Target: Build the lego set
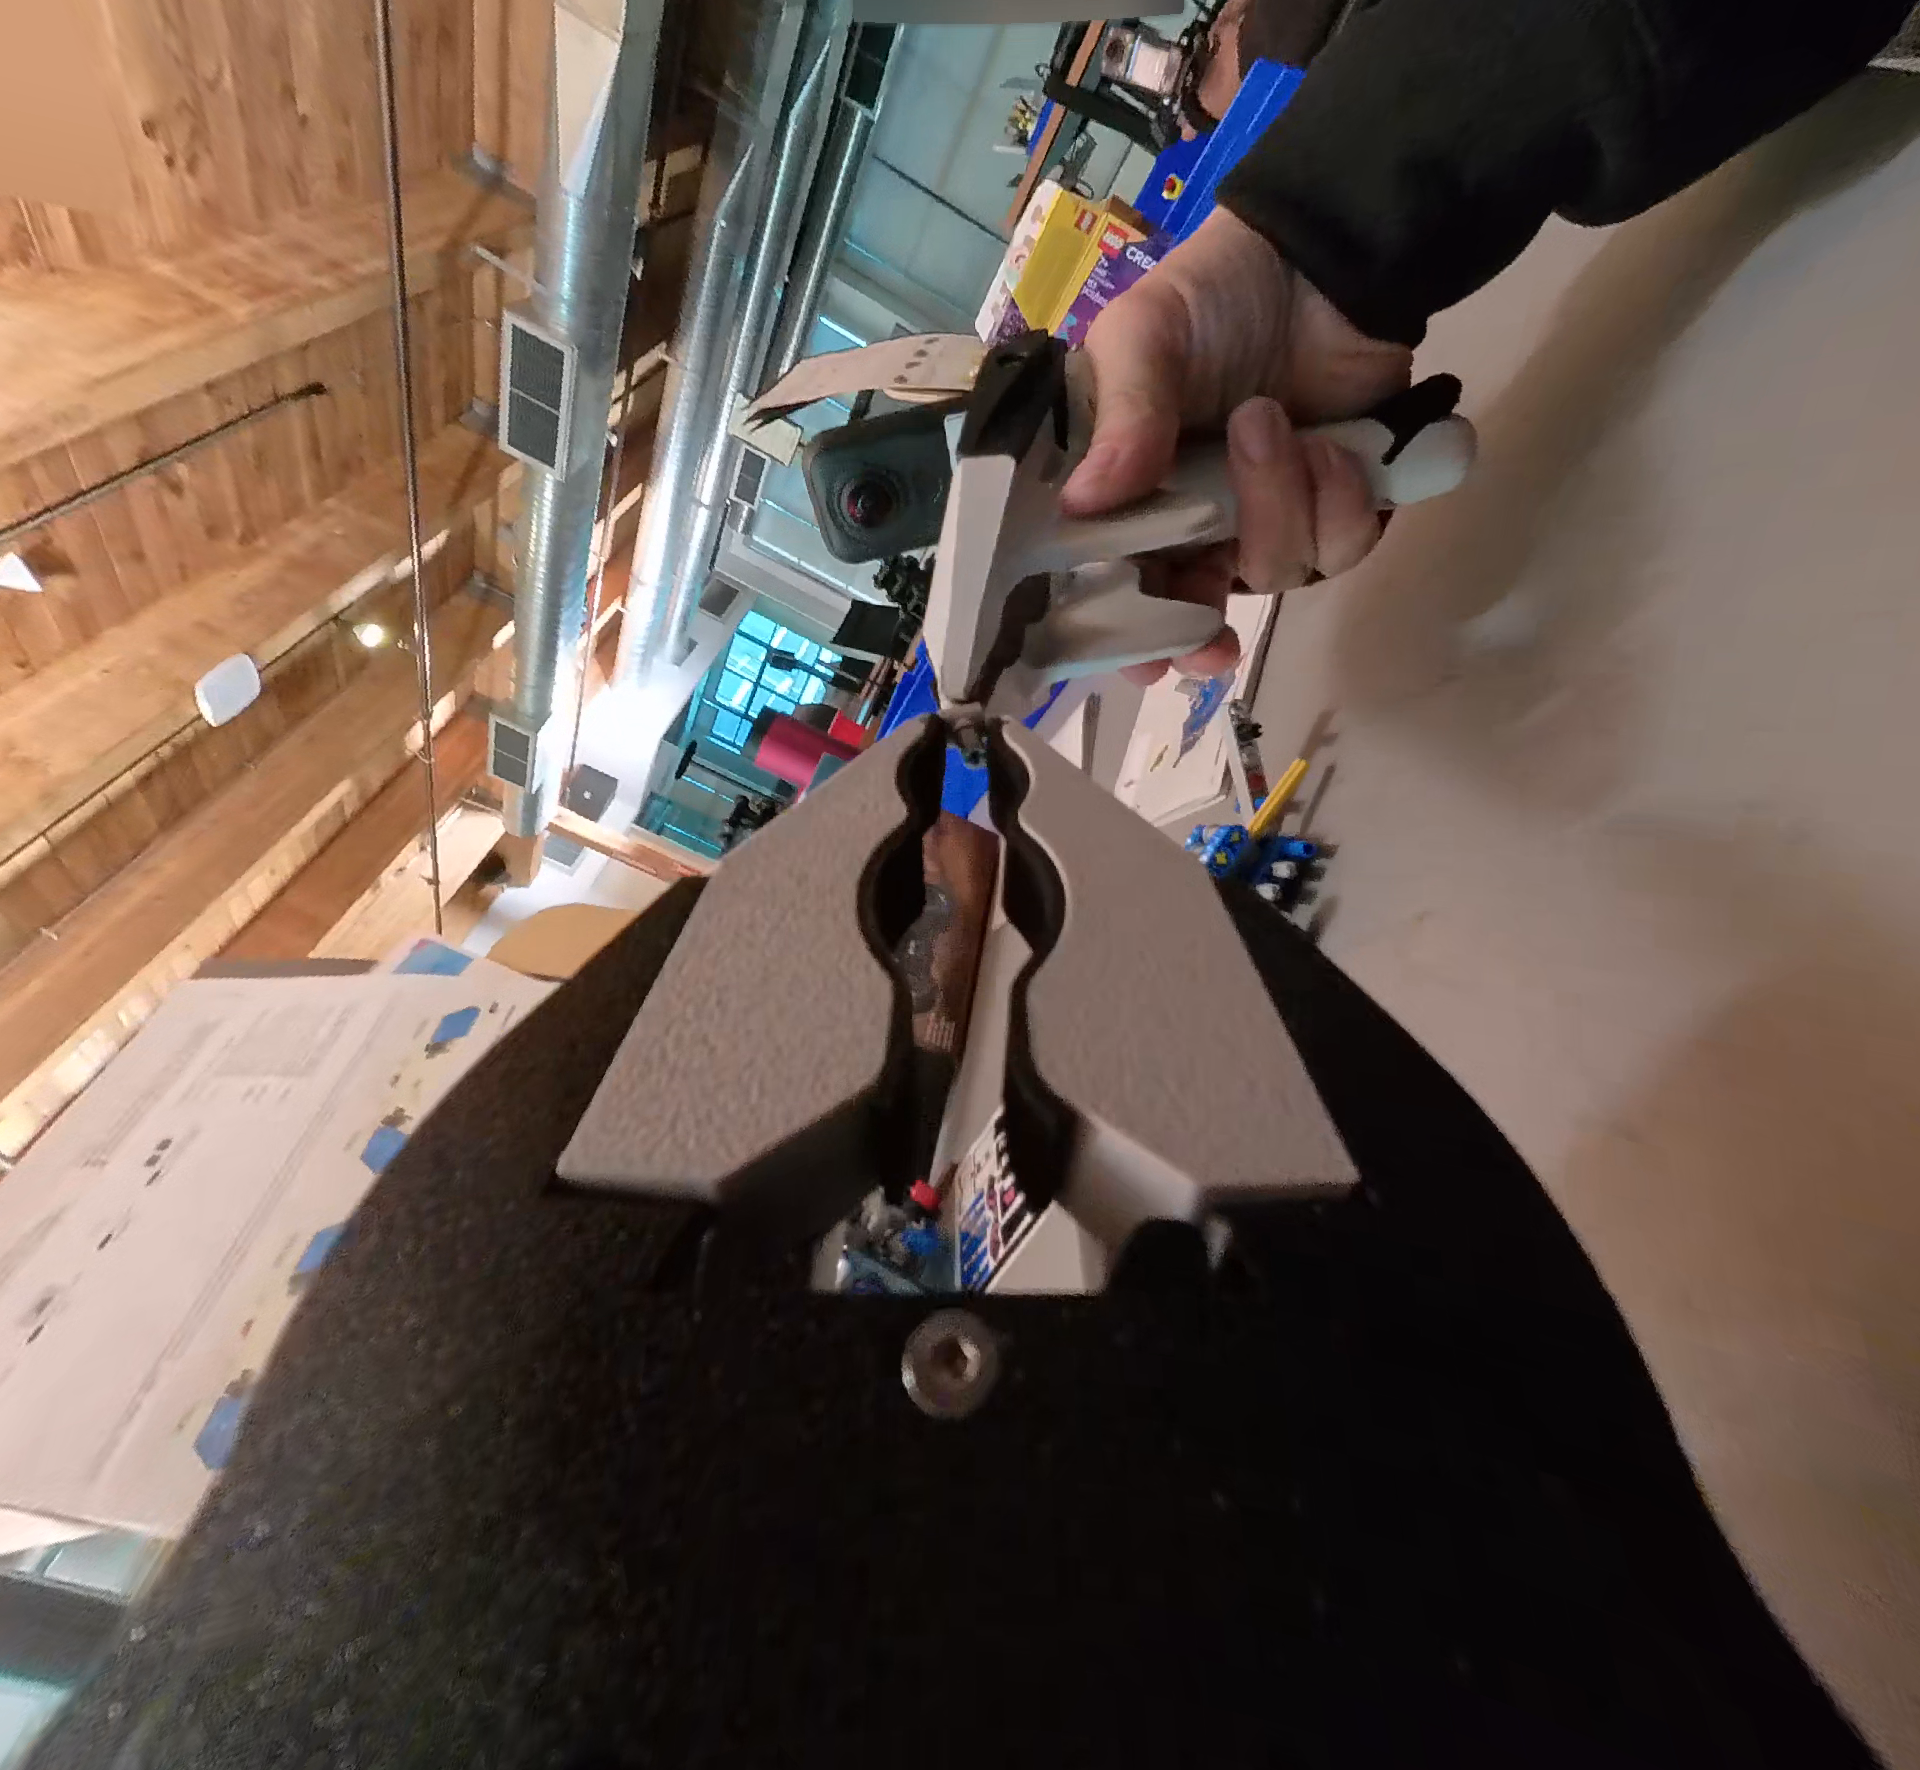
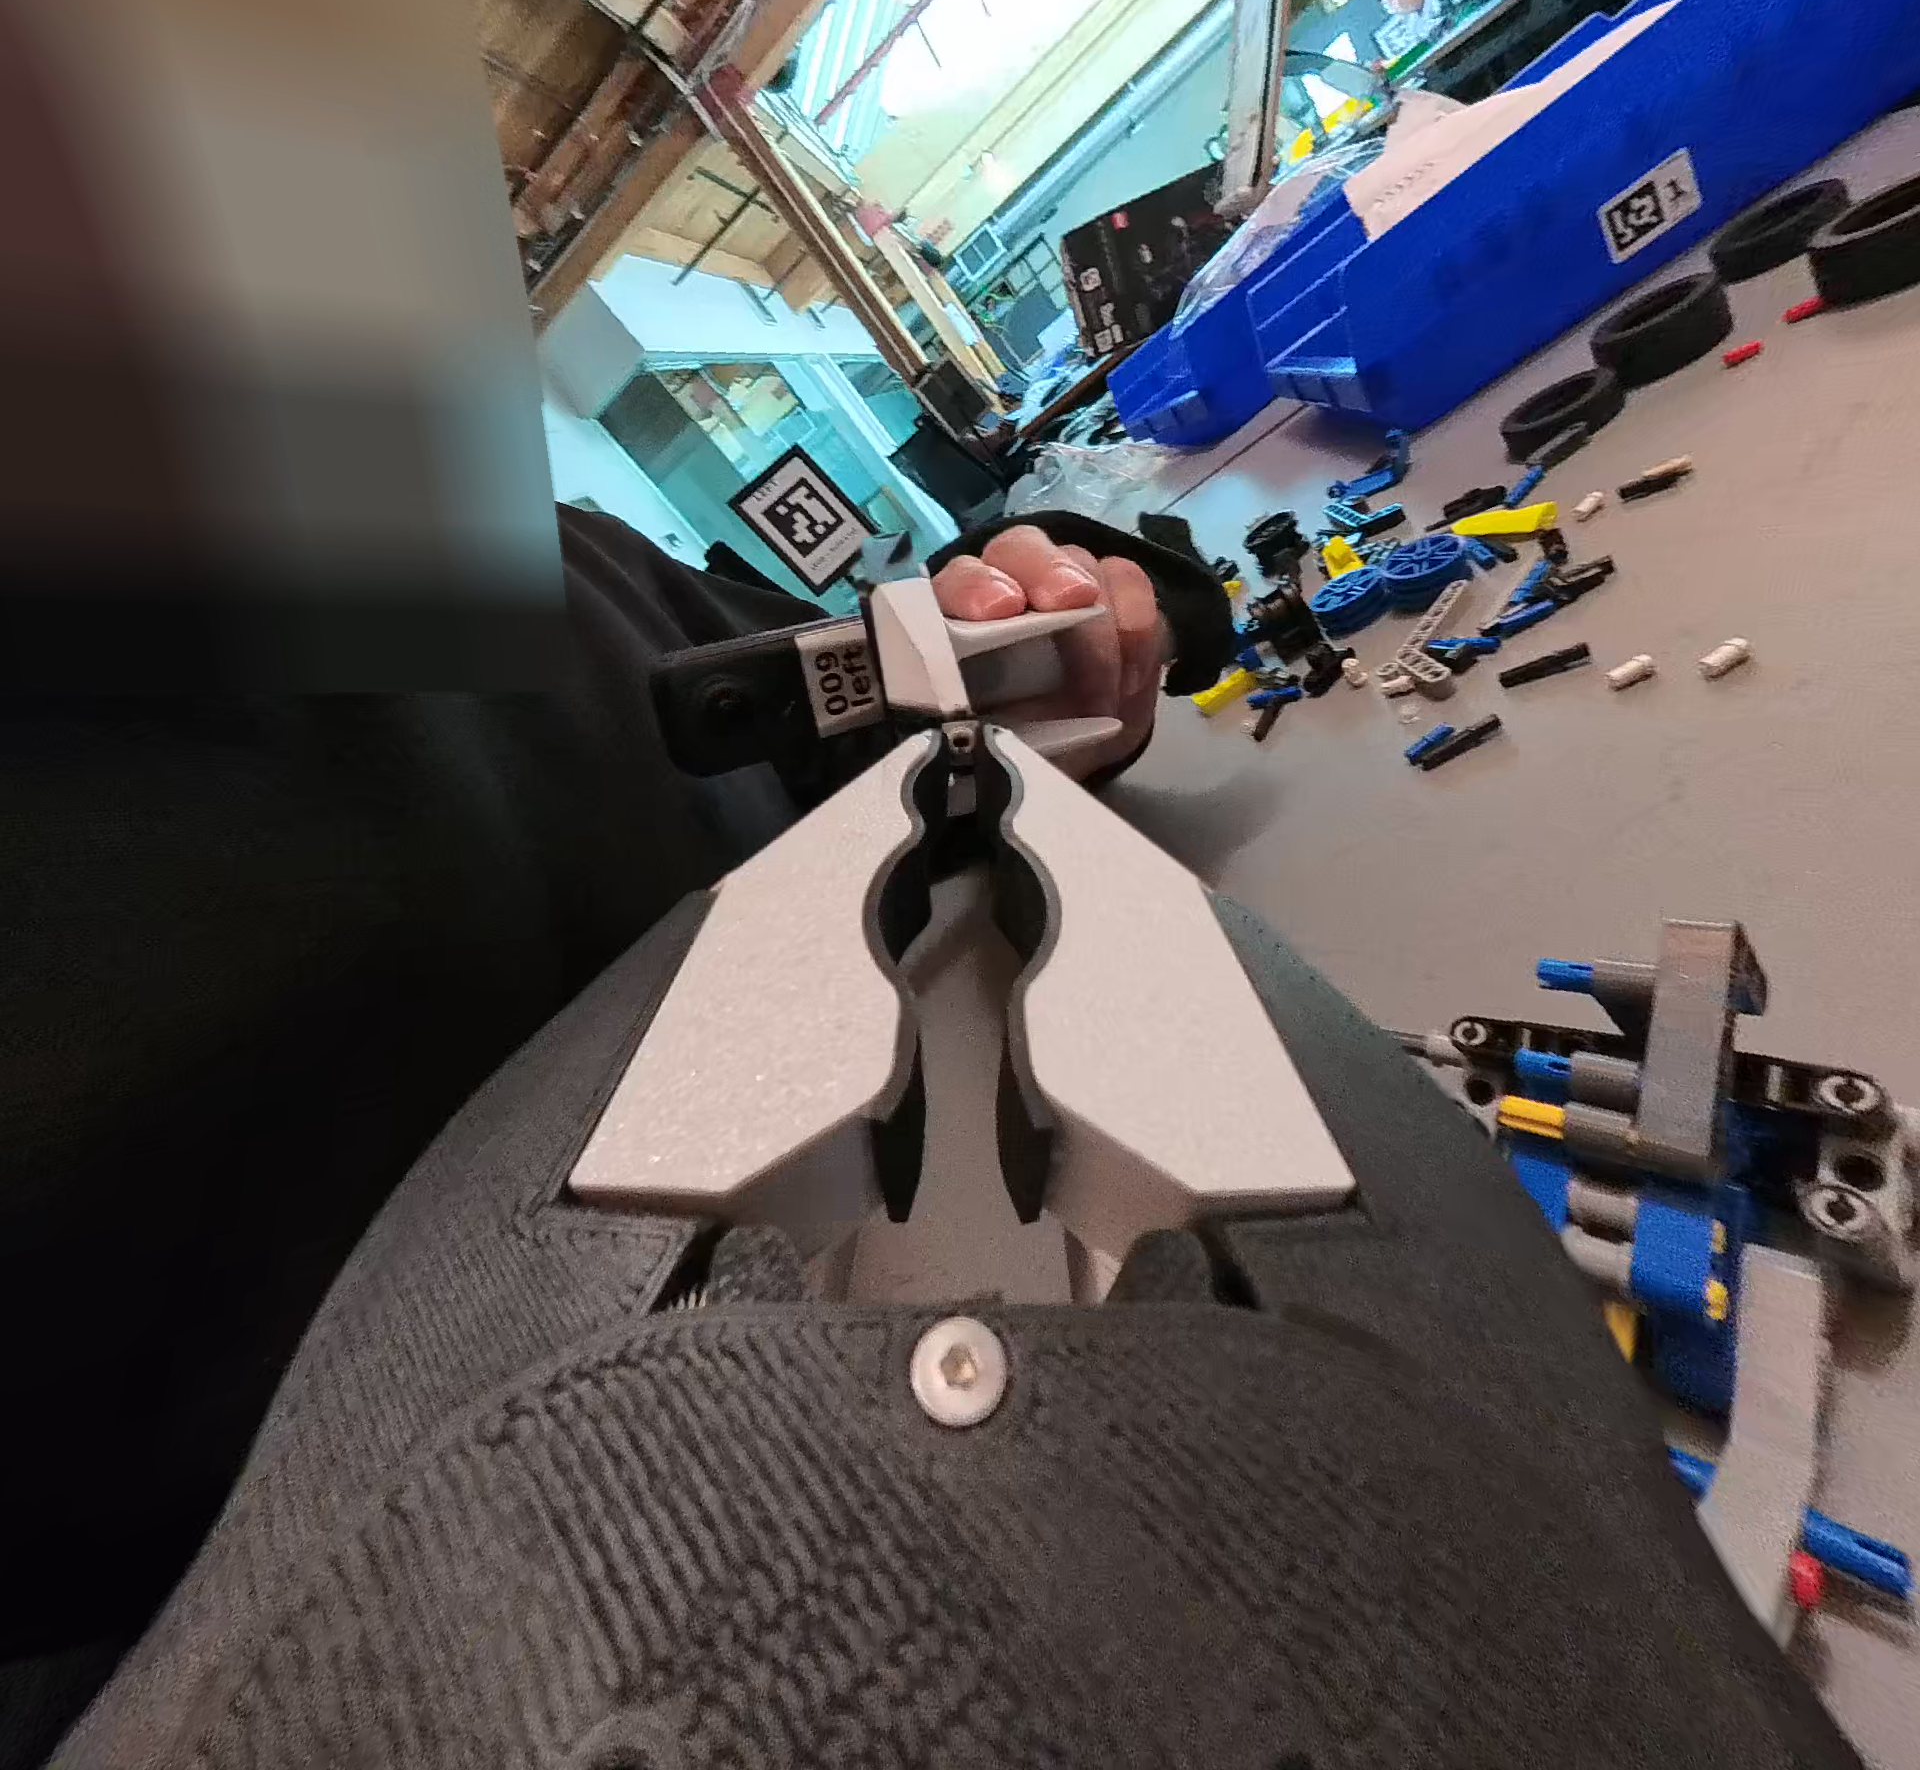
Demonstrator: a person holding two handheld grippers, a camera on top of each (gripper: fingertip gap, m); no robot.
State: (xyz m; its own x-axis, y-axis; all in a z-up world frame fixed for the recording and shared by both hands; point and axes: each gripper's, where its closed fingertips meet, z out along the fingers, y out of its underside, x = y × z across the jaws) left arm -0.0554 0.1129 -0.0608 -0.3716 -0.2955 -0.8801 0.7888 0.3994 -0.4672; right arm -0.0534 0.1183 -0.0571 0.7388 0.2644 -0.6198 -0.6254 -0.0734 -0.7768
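Low in the left wrist view, the left hand-held gripper rises from a grainy black body into two matte grey, wavy-edged fingers whose tips pinch a tiny dark piece. Tip to tip with it, just above frame centre, the right hand-held gripper comes in from the right in a bare hand with a dark sleeve. In the right wrist view the same grey fingertips are drawn together on that small piece, meeting the left hand-held gripper. At the lower right edge a partly built blue and grey lego model of studded beams lies on the smooth grey table. Farther up right lie scattered blue, black and yellow loose pieces, round black tyres and long blue plastic bins.
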